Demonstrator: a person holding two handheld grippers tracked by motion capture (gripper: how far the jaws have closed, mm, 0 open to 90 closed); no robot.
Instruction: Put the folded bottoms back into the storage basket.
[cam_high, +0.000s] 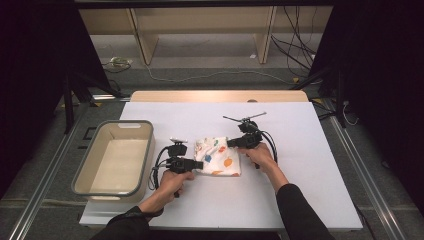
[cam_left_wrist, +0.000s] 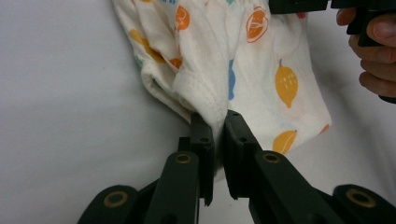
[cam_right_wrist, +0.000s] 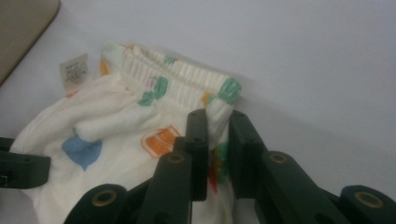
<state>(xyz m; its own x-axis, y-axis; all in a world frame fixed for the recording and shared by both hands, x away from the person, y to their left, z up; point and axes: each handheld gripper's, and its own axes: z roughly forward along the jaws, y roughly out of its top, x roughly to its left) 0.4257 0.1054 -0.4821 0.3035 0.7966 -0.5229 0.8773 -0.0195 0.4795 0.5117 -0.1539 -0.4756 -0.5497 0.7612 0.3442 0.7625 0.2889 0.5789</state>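
So the little printed cloth (cam_high: 218, 156) sits crumpled near the middle of the white table (cam_high: 300, 190), white fabric with fruit shapes all over it. My left gripper (cam_high: 196, 164) has its jaws pinched down on the cloth's near-left hem, fabric squeezed between the pads. My right gripper (cam_high: 233, 143) is clamped on the far-right corner, right by the gathered waistband edge (cam_right_wrist: 187, 74). A small label (cam_right_wrist: 74, 70) sticks out off the band. Left of the cloth, just beside my left hand (cam_high: 172, 181), there's a grey bin (cam_high: 80, 172) at the table's left edge. Right and near sides of the table are bare white surface, lots of room out to those edges.
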